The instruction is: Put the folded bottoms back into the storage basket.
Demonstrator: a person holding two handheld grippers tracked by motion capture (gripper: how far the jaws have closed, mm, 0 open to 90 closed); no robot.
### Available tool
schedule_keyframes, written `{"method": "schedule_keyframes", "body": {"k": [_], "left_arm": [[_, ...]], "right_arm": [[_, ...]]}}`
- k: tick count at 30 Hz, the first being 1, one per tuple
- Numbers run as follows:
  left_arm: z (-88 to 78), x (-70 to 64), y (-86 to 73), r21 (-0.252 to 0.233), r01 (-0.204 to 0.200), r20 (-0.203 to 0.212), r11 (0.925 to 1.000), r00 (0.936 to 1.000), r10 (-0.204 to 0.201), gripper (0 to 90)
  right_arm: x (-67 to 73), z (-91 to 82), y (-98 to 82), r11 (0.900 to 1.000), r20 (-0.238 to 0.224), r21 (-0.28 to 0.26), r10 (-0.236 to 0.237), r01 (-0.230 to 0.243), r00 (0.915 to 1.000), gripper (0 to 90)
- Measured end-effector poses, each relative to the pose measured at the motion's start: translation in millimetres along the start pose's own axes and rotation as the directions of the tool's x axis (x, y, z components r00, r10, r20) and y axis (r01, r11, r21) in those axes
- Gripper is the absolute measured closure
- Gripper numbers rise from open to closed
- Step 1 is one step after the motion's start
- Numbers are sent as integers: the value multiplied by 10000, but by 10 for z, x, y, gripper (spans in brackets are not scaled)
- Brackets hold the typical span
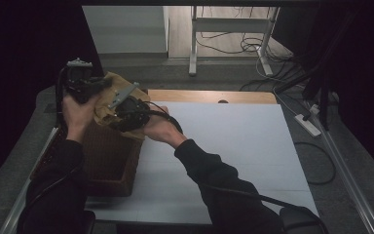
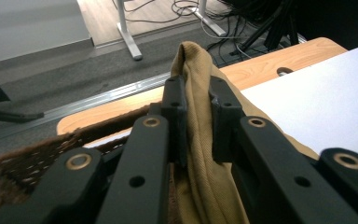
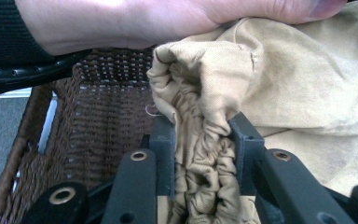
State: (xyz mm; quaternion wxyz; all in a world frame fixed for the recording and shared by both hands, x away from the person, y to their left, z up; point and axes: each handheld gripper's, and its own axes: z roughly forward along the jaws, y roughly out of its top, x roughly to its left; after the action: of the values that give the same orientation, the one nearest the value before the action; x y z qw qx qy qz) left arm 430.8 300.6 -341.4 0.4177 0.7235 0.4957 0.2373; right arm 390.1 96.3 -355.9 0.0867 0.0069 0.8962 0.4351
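Note:
A tan cloth (image 1: 108, 105) hangs bunched over the far end of a brown wicker basket (image 1: 109, 161) at the table's left edge. My left gripper (image 1: 88, 87) is shut on a fold of the tan cloth (image 2: 196, 107), its black jaws pinching the fabric from both sides. Just to its right, my right gripper (image 1: 121, 117) is shut on a gathered, elastic-like edge of the tan cloth (image 3: 205, 140). In the right gripper view the basket (image 3: 107, 107) lies below the cloth and a person's left hand (image 3: 168, 18) crosses the top.
A white sheet (image 1: 233, 146) covers most of the wooden table (image 1: 209, 96). Beyond the table stand a white desk frame (image 1: 231, 34) and loose cables on the floor. A power strip (image 1: 308, 124) lies on the floor at the right.

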Motion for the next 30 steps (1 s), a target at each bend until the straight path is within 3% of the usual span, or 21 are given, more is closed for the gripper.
{"method": "schedule_keyframes", "body": {"k": [12,30], "left_arm": [[-129,212,-114,210,15,-300,9998,9995,-8,797],[138,348,-467,1067,285,-369,9939,9990,-247,796]], "right_arm": [[95,252,147,10000,-77,-85,-23,22,10000,679],[198,645,-48,9989,-12,319,335,-334,9994,671]]}}
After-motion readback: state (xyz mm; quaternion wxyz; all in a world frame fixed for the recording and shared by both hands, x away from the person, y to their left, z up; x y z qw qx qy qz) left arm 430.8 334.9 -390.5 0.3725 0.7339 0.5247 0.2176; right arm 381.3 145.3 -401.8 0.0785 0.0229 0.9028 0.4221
